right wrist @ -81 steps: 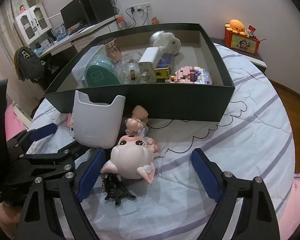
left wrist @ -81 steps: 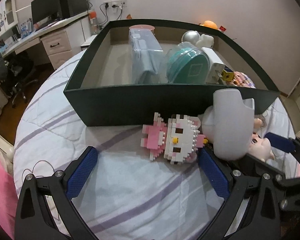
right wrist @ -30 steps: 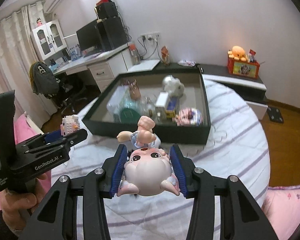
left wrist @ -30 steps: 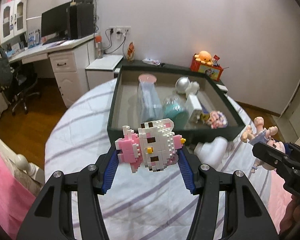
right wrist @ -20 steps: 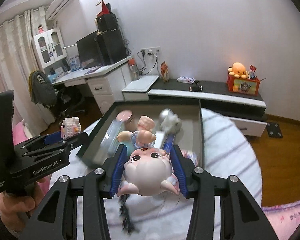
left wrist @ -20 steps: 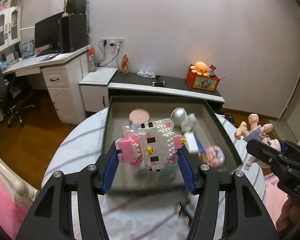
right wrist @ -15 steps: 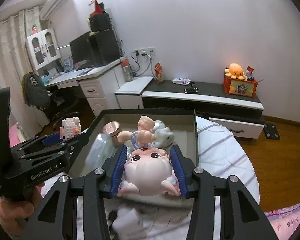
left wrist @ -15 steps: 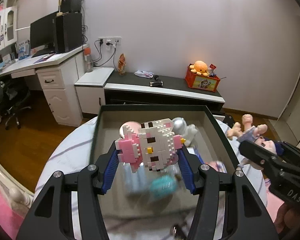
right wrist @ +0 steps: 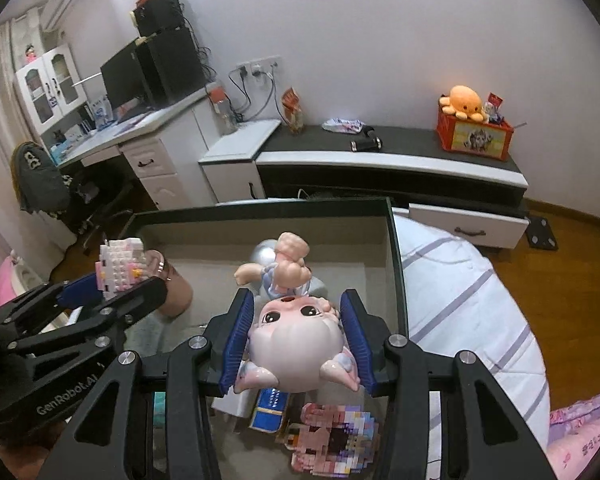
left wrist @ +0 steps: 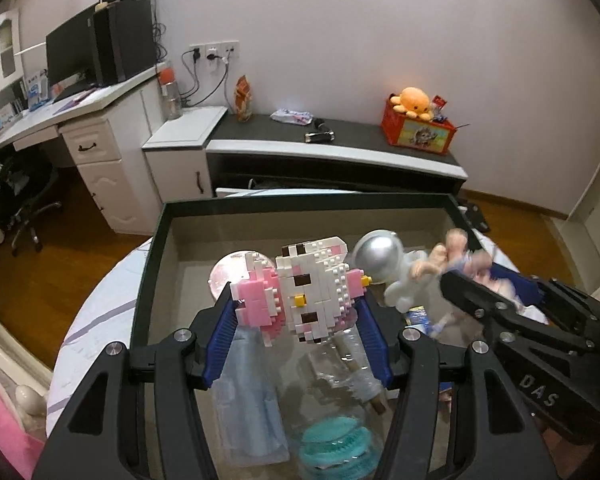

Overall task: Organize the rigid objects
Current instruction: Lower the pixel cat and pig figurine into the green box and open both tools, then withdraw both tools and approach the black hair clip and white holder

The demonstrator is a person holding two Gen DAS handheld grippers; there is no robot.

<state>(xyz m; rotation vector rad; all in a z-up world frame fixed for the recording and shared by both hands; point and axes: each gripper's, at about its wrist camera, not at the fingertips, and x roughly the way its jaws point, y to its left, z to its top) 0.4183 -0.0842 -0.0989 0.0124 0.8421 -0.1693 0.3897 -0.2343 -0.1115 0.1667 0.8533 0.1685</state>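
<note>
At the left, the left gripper [left wrist: 298, 336] hangs over the near-left part of the dark green box [left wrist: 156, 248] with the pink-and-white brick-built cat figure [left wrist: 300, 290] between its blue pads; its jaws have just been opening a little, yet the figure sits between them, the pads apparently touching its sides. This figure is probably light and stiff but brittle: small bricks can pop off under a hard squeeze or a drop, so its broad flat sides are the sensible place to hold, and a low, gentle set-down seems wise. Beneath it in the box lie a clear blue-tinted container [left wrist: 248, 408], a clear jar with a teal lid [left wrist: 336, 444] and a silver-helmeted white astronaut toy [left wrist: 384, 264]. To the right, the right gripper [right wrist: 298, 340] pinches the pink pig-headed doll [right wrist: 296, 334] by its round head, upside down, legs pointing away, above the right half of the box near a blue-and-gold carton [right wrist: 270, 402] and a pastel brick model [right wrist: 334, 440]. The doll looks like smooth hard vinyl, light but slippery and rounded, so a grip across the widest part of the head should hold best.
</note>
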